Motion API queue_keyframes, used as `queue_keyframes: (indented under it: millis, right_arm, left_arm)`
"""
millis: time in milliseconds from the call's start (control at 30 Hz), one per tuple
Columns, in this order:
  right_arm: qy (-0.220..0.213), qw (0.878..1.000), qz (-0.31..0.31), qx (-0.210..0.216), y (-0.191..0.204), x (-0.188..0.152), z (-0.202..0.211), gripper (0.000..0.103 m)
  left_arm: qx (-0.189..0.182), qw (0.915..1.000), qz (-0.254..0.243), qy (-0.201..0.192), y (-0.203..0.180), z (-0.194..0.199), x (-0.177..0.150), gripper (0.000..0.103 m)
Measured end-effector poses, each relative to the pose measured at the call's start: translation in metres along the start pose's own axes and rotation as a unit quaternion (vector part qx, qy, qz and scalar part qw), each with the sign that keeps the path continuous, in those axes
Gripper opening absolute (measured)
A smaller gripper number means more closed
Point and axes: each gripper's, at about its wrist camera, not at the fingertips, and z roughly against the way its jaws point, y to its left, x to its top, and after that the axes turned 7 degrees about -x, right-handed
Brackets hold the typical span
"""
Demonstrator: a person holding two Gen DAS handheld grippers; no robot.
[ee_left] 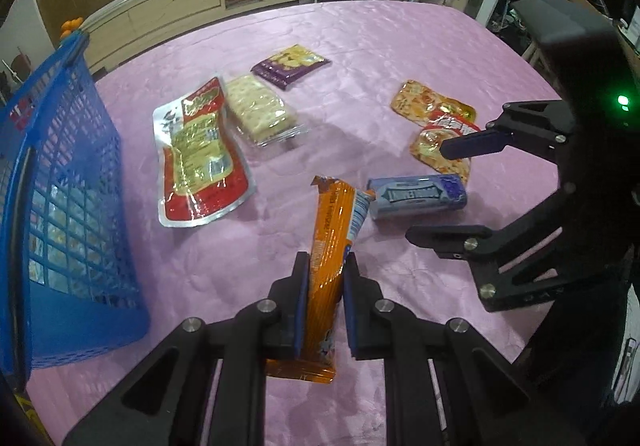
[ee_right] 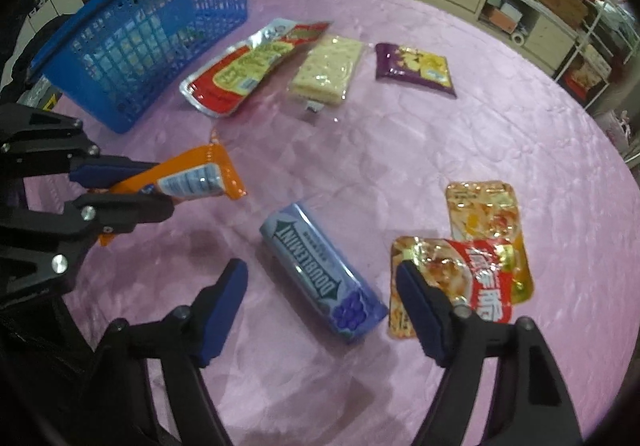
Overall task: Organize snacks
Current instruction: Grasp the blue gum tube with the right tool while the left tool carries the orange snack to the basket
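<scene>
My left gripper (ee_left: 326,266) is shut on an orange snack pack (ee_left: 334,230) and holds it above the pink table; it also shows in the right wrist view (ee_right: 192,176). My right gripper (ee_right: 320,270) is open and empty, its jaws either side of a blue-purple Doublemint pack (ee_right: 320,274), which also shows in the left wrist view (ee_left: 416,196). The blue basket (ee_right: 140,26) stands at the table's left, holding some items seen through its mesh. Two orange-red foil packs (ee_right: 480,258) lie right of the right gripper.
A red-and-silver pouch (ee_left: 200,154), a clear cracker pack (ee_left: 260,110) and a purple snack bag (ee_left: 290,66) lie mid-table on the pink cloth (ee_left: 400,46). Beige cabinets (ee_left: 180,2) and shelving stand beyond the table's far edge.
</scene>
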Motion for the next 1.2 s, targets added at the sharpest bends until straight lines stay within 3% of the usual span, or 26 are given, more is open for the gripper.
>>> queue_keyframes:
  millis: [100, 300, 800, 1200]
  right_arm:
    - [0.015, 1.000, 0.006, 0.003, -0.001, 0.001, -0.011, 0.060]
    - [0.002, 1.000, 0.005, 0.007, -0.002, -0.002, -0.008, 0.040]
    - [-0.083, 0.996, -0.013, -0.016, 0.017, -0.001, 0.083, 0.035]
    - [-0.152, 0.988, 0.005, -0.025, 0.064, 0.038, 0.142, 0.035]
  left_arm:
    - [0.002, 1.0000, 0.005, 0.003, 0.002, -0.004, 0.000, 0.014]
    - [0.000, 0.9999, 0.012, 0.004, 0.003, -0.004, 0.001, 0.014]
    - [0.010, 0.9979, 0.017, -0.061, -0.009, 0.065, -0.002, 0.014]
    - [0.031, 0.9905, 0.035, -0.129, 0.010, 0.146, -0.012, 0.014]
